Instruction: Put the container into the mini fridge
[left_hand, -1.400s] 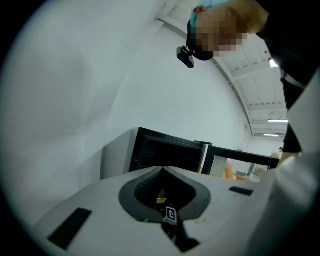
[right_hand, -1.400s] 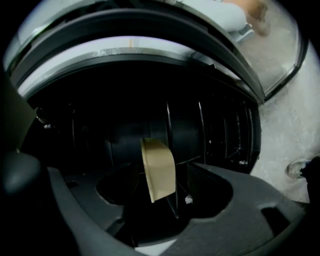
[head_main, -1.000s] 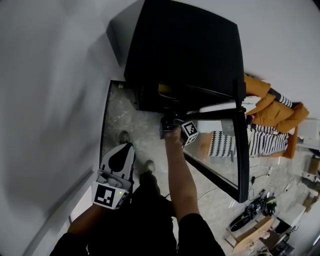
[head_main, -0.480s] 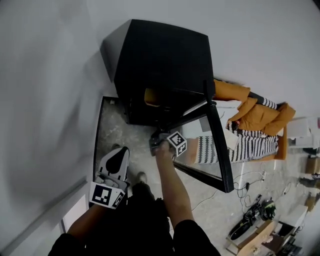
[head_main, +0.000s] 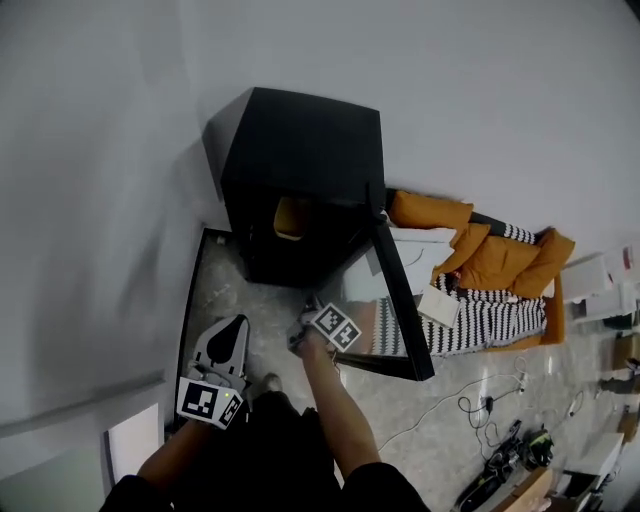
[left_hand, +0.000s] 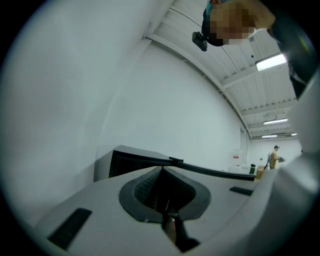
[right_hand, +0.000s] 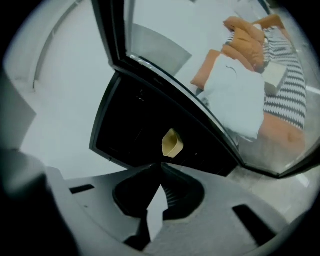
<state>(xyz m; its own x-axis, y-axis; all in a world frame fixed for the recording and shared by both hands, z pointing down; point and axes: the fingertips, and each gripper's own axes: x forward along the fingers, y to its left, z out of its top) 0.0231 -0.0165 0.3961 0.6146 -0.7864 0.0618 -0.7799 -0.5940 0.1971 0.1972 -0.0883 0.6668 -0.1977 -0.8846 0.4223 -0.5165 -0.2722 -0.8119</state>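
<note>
Sitting inside the dark mini fridge (head_main: 300, 140), the container (right_hand: 172, 143) looks already delivered. By my reading only the door (head_main: 400, 300), which stands wide open, is left to shut. The container is a small tan open-topped tub, seemingly empty. The right tool (right_hand: 161, 169) is pressed together on nothing, outside the fridge. The left tool (left_hand: 162, 169) is likewise closed and empty.
</note>
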